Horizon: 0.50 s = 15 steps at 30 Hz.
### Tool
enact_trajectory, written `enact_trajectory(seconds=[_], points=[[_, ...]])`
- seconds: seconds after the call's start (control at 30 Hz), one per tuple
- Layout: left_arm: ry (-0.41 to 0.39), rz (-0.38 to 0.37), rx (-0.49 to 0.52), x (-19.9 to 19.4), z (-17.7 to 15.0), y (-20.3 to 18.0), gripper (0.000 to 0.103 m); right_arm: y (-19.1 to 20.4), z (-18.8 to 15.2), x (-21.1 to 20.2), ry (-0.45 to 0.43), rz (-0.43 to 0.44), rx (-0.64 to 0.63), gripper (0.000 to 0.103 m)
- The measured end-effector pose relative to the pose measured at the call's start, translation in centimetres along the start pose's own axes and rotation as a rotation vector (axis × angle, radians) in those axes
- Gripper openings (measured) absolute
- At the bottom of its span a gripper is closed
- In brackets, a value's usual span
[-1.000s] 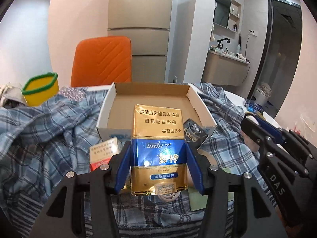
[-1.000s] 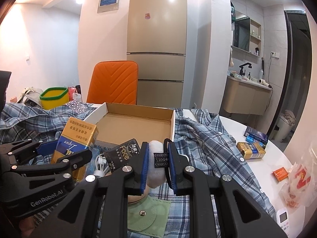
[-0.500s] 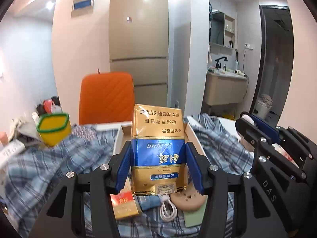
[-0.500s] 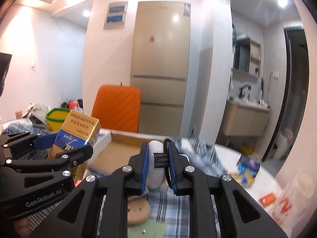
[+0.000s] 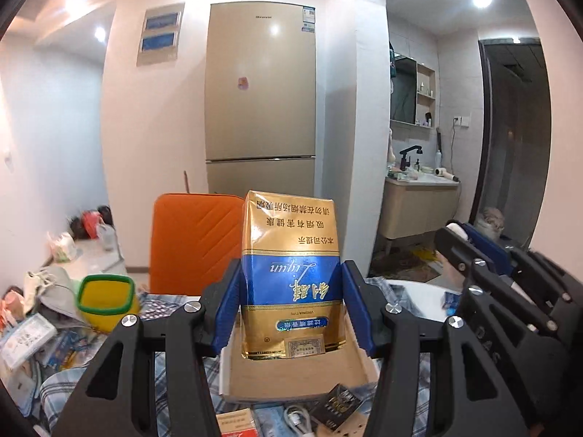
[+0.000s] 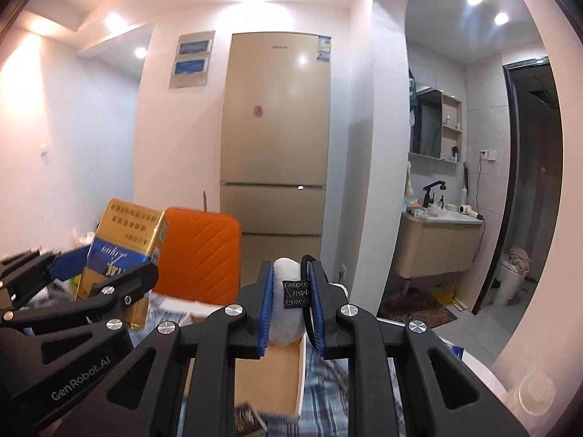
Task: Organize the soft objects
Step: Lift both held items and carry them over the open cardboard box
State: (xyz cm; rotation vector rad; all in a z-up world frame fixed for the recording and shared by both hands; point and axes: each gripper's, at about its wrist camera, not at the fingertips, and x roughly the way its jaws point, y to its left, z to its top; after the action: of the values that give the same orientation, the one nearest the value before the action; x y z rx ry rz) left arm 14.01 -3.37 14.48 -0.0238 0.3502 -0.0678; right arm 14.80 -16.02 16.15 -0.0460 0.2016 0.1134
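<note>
- The left gripper (image 5: 291,315) is clamping the gold-and-blue pack (image 5: 291,273); it has risen from table level and is now hanging above the cardboard box (image 5: 298,375), at 6 o'clock.
- The right gripper (image 6: 290,309) is squeezing the white plush (image 6: 289,306); likewise lifted over the box; both seem ready for placing inside.

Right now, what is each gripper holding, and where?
Left gripper: gold-and-blue soft pack, clamped across its lower sides. Right gripper: white plush item, squeezed at its middle.
</note>
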Motion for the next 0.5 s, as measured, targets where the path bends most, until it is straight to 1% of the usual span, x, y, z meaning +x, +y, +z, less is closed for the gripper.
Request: enact_trajectory(seconds=[0.1, 0.17, 0.3, 0.37, 0.5], points=[[-0.002, 0.030, 0.008, 0.8, 1.1, 0.0, 0.052, -0.4, 1.3, 1.6, 0.024, -0.009, 0.025, 0.020], [0.018, 0.024, 0.004, 1.8, 1.5, 0.2, 0.052, -0.6, 1.8, 2.8, 0.043, -0.001, 0.057, 0.020], [0.040, 0.032, 0.004, 4.1, 1.0, 0.9, 0.053, -0.9, 1.6, 5.2, 0.077, 0.007, 0.072, 0.020], [0.072, 0.063, 0.005, 5.7, 0.4, 1.2, 0.053, -0.9, 1.2, 6.2, 0.098, 0.015, 0.074, 0.020], [0.160, 0.064, -0.003, 9.0, -1.7, 1.9, 0.053, -0.7, -0.3, 8.7, 0.149, 0.011, 0.063, 0.020]])
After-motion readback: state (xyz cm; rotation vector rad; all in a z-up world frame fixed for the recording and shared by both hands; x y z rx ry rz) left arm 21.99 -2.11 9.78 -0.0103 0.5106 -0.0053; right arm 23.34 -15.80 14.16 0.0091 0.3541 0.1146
